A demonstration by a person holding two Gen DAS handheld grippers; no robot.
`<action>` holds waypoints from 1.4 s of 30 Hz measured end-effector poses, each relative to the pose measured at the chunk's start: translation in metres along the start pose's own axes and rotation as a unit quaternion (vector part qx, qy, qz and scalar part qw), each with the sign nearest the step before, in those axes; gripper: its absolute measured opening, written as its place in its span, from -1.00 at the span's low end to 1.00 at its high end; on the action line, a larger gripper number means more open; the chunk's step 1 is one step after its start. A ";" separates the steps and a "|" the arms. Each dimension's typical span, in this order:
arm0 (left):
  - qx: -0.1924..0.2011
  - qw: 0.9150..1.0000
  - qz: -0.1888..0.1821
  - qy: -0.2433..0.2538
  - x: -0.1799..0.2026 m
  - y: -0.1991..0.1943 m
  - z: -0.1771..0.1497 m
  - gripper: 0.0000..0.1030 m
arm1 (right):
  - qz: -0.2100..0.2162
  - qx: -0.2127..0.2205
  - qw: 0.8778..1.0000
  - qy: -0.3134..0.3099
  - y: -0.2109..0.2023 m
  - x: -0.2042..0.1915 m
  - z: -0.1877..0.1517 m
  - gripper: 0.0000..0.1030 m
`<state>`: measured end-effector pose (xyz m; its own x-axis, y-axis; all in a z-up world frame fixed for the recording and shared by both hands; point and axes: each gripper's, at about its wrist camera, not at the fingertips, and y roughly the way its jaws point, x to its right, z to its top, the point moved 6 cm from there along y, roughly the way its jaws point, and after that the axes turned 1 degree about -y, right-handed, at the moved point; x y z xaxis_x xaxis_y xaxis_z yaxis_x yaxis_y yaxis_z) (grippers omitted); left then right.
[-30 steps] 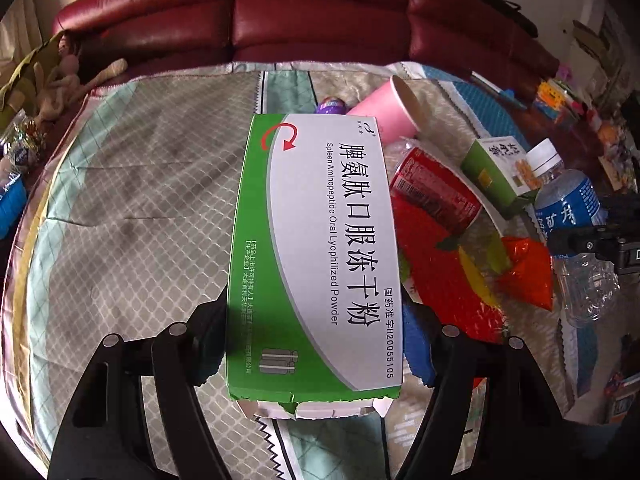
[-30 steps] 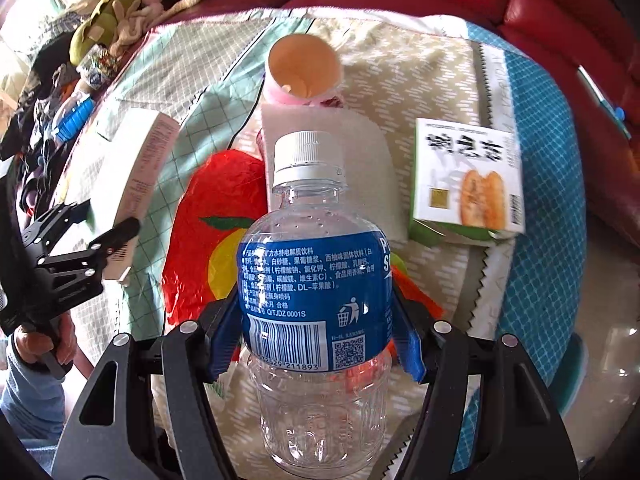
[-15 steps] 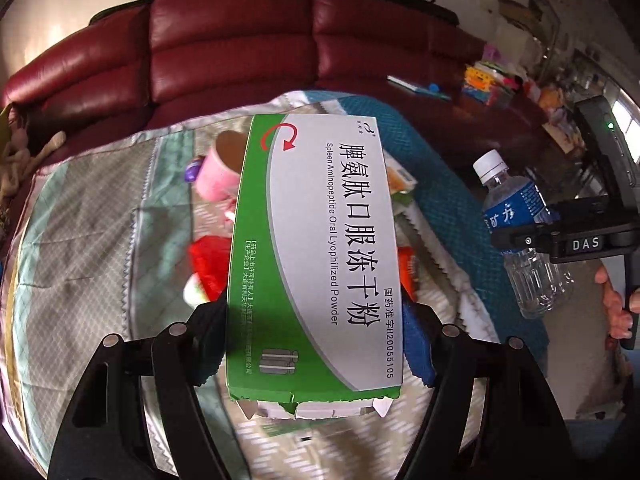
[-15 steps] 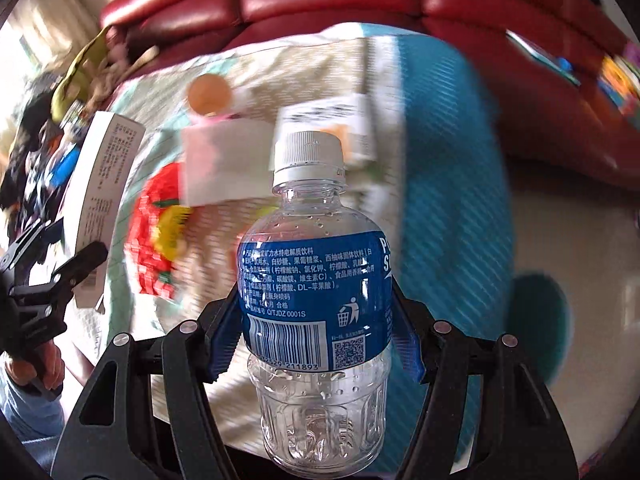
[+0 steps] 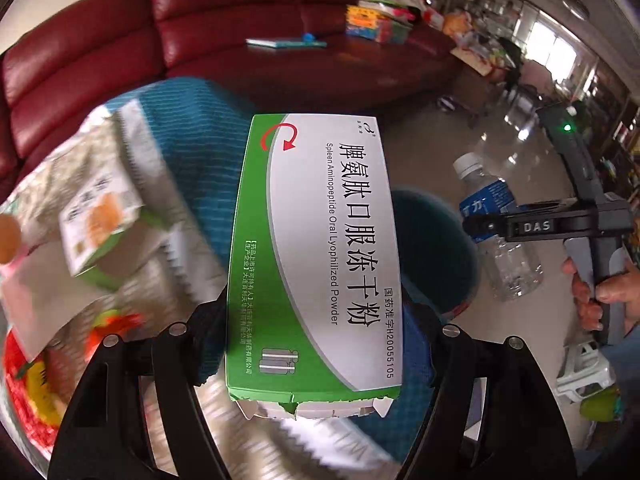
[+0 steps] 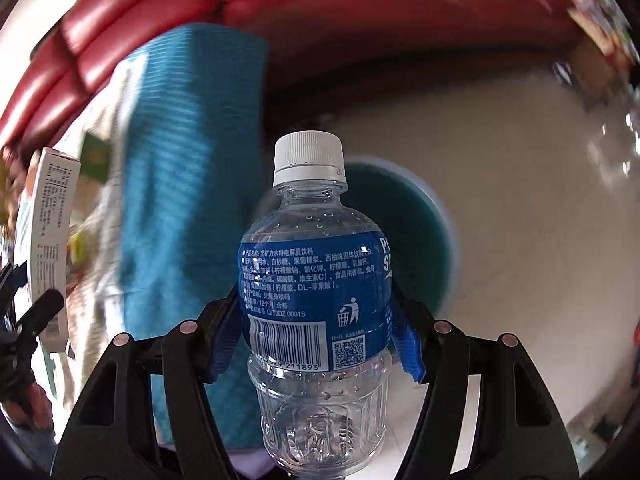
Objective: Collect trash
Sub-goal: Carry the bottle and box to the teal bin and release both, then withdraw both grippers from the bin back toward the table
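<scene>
My left gripper (image 5: pixel 316 344) is shut on a green and white medicine box (image 5: pixel 316 248) and holds it in the air past the table's right edge. My right gripper (image 6: pixel 316 332) is shut on an empty clear plastic bottle (image 6: pixel 316 304) with a blue label and white cap. A round teal trash bin (image 6: pixel 420 236) stands on the floor behind the bottle; it also shows behind the box in the left wrist view (image 5: pixel 436 248). The bottle (image 5: pixel 500 232) and right gripper (image 5: pixel 520 226) show at the right of the left wrist view.
The table with a teal and grey cloth (image 5: pixel 184 140) lies to the left, with a small green carton (image 5: pixel 100 220), red wrappers (image 5: pixel 28 392) and a pink cup (image 5: pixel 8 240). A red sofa (image 5: pixel 200 24) runs behind. A white stool (image 5: pixel 584 372) stands at right.
Both grippers have swung right, away from the table top and toward the floor, each still holding its item. The teal bin has come into view behind both.
</scene>
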<state>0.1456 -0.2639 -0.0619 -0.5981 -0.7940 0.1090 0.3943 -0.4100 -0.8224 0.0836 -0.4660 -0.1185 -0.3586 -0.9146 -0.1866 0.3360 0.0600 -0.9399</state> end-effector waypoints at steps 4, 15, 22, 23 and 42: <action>-0.021 0.999 -0.011 0.031 0.035 0.041 0.016 0.42 | 0.009 -0.010 1.000 0.023 0.021 0.026 0.001 0.21; -0.068 0.996 -0.027 0.058 0.074 0.110 0.031 0.42 | 0.031 -0.025 0.997 0.061 0.043 0.058 -0.003 0.34; -0.084 0.994 -0.032 0.065 0.084 0.131 0.030 0.42 | 0.018 -0.015 0.998 0.065 0.028 0.068 0.003 0.48; -0.085 0.993 -0.033 0.070 0.087 0.134 0.030 0.43 | 0.014 -0.013 0.998 0.067 0.027 0.069 0.004 0.49; -0.054 0.997 -0.029 0.051 0.079 0.115 0.032 0.89 | -0.024 0.005 0.996 0.084 -0.003 0.081 0.003 0.60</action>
<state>0.1660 -0.3877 -0.1298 -0.6877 -0.7183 0.1059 0.2824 -0.3990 -0.8724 0.0560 -0.5418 -0.1294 -0.5143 -0.8368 -0.1879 0.3243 0.0130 -0.9459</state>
